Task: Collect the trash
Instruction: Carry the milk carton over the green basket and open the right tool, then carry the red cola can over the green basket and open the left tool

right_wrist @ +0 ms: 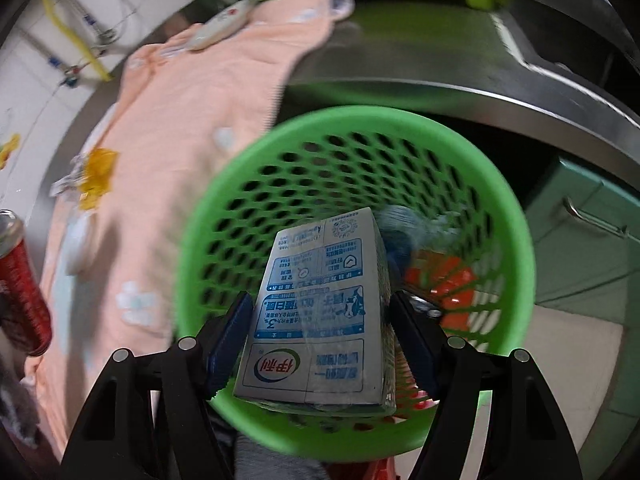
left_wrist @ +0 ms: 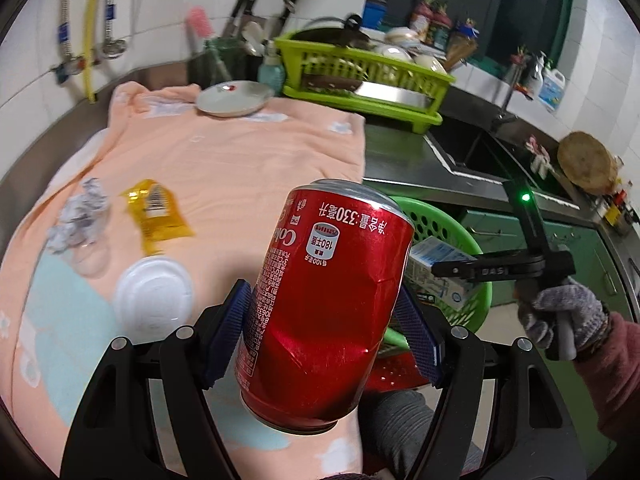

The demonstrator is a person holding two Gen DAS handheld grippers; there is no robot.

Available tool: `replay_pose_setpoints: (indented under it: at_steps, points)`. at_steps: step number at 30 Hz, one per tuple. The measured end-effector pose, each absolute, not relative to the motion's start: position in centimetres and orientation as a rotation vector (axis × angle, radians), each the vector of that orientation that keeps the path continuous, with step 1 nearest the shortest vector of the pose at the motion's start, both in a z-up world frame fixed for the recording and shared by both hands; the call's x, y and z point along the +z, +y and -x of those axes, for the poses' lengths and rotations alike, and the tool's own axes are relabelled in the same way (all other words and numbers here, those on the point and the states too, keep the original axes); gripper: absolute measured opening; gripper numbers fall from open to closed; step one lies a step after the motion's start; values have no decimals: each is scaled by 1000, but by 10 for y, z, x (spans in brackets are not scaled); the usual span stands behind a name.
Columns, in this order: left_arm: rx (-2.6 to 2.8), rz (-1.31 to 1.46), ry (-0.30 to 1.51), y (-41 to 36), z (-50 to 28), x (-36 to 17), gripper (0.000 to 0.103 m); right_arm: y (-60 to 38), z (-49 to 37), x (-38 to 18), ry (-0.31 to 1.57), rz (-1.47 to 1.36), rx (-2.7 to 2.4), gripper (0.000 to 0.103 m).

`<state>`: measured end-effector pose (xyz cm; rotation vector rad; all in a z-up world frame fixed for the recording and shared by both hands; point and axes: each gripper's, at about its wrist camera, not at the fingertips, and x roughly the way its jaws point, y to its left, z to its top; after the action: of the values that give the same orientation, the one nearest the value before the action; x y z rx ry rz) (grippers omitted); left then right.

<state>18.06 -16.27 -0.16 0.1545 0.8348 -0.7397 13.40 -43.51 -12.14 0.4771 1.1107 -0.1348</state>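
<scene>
My left gripper (left_wrist: pixel 322 322) is shut on a dented red cola can (left_wrist: pixel 324 304), held tilted above the peach towel (left_wrist: pixel 224 160). My right gripper (right_wrist: pixel 320 332) is shut on a blue-and-white milk carton (right_wrist: pixel 320 320), right over the mouth of the green perforated basket (right_wrist: pixel 516 248). From the left wrist view the basket (left_wrist: pixel 436 220) sits just past the towel's edge, with the carton (left_wrist: pixel 438 270) and the right gripper above it. Crumpled paper (left_wrist: pixel 80 208), a yellow wrapper (left_wrist: pixel 156 212) and a white lid (left_wrist: pixel 154 294) lie on the towel. The can (right_wrist: pixel 22 280) shows at the left edge of the right wrist view.
A white plate (left_wrist: pixel 234 98) lies at the towel's far end. A lime dish rack (left_wrist: pixel 360 76) with dishes stands behind it, beside a steel sink (left_wrist: pixel 472 148). Green cabinet doors (right_wrist: pixel 592 232) are below the counter. Something red and a bluish object lie inside the basket.
</scene>
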Motion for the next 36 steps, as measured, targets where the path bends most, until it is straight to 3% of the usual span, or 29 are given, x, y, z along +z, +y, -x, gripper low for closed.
replay_pose_setpoints:
  at_steps: [20,36]
  points:
    - [-833,-245,957,-300,-196,-62,71,-452,-122,-155,1108,-506,-140,68]
    - [-778,-270,1069,-339,-220,-110,72,-460,-88,-116,991,-449,-120,69]
